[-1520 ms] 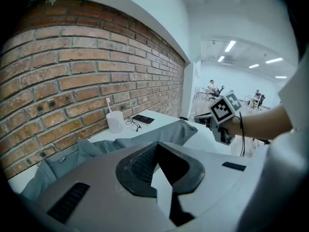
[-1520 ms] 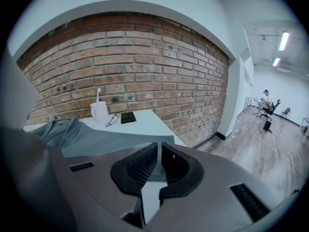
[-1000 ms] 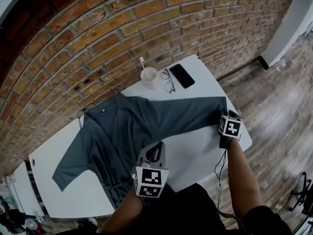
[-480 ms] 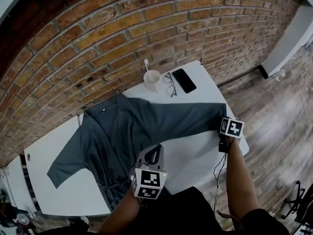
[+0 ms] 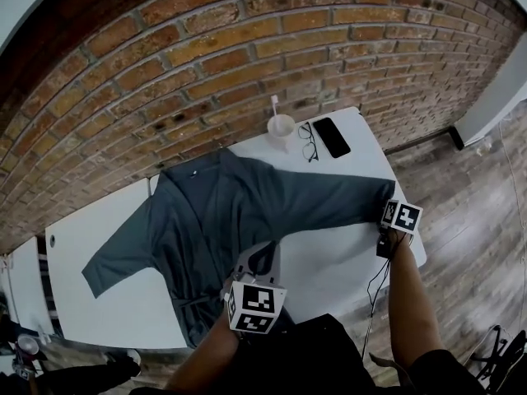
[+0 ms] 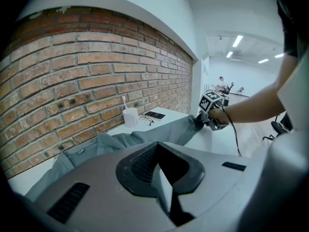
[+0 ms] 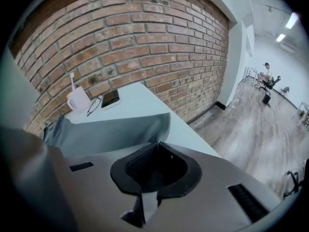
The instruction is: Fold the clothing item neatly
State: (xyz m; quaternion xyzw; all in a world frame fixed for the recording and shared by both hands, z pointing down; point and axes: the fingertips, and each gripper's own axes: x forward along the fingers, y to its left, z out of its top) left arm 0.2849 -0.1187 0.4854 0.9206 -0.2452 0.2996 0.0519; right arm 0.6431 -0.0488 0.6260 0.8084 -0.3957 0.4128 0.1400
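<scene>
A slate-grey robe (image 5: 214, 220) lies spread open on the white desk (image 5: 338, 262), collar toward the brick wall (image 5: 247, 48), hem toward the person; one sleeve (image 5: 115, 257) reaches out to the person's left, the other sleeve (image 5: 329, 204) runs to the desk's right end. The right tool (image 5: 387, 210) sits at that sleeve's cuff, near the desk's corner; its jaws are closing, with the cuff's edge drawn in between them and thin grey cloth showing in the gap. The left tool (image 5: 263, 252) hovers close to the person's body, above the robe's lower front; its jaws are pressed together with nothing between them. A waist tie (image 5: 193, 303) trails near the hem. At the desk's far edge, beyond the right sleeve, stand a white mug (image 5: 281, 127) holding a pale stick (image 5: 275, 105), folded spectacles (image 5: 308, 141) and a dark phone (image 5: 332, 137), all apart from the robe.
</scene>
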